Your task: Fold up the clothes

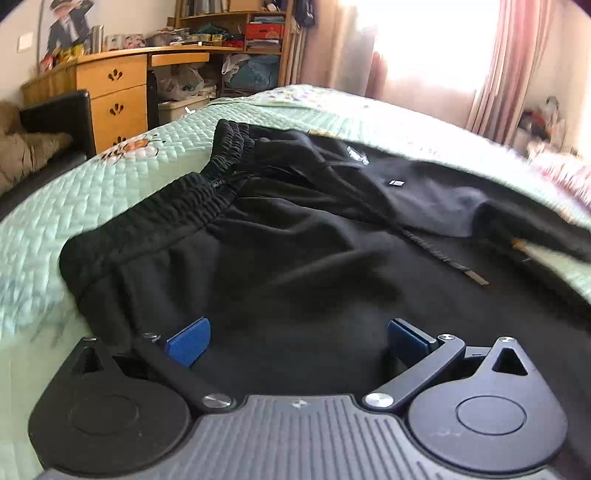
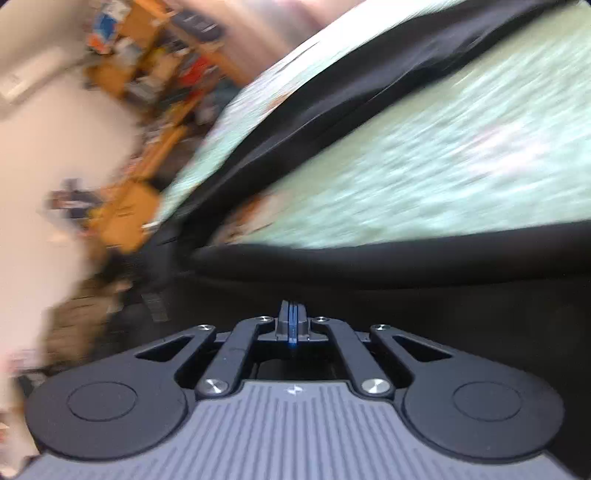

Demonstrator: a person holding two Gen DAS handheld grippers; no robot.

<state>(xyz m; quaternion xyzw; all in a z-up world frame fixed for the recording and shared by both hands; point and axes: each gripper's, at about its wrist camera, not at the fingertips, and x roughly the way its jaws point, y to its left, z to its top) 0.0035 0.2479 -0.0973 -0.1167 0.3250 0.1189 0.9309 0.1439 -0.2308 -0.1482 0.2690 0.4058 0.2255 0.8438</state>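
**Pants spread on bed, one claw wide, one pinched shut**

While the black pants lie spread across the green quilted bed, waistband at 10 o'clock in the left wrist view, legs running off to 3 o'clock, the left claw sits low over the cloth w/ its blue pads wide apart and nothing between them. Right claw has pads pressed together; black fabric lies right at and around the tips, but can't tell whether any is pinched. Right view is heavily smeared, so that claw is prob. moving fast.

Risks, as I judge them:
- If the right claw has only a thin edge or nothing, a quick swing could drop the fabric & leave a crooked fold.
- Left claw closing on the thick bunched cloth below it could grab 2 layers, dragging the under layer.
- Drawstring lies loose at 3 o'clock; could get caught in a fold or snag.
- Elastic waistband is bunched, so edges may not line up.

Around: wooden desk at 11 o'clock, shelves at 12, pink curtain at 1. All well apart from the pants; nothing blocks the bed area.
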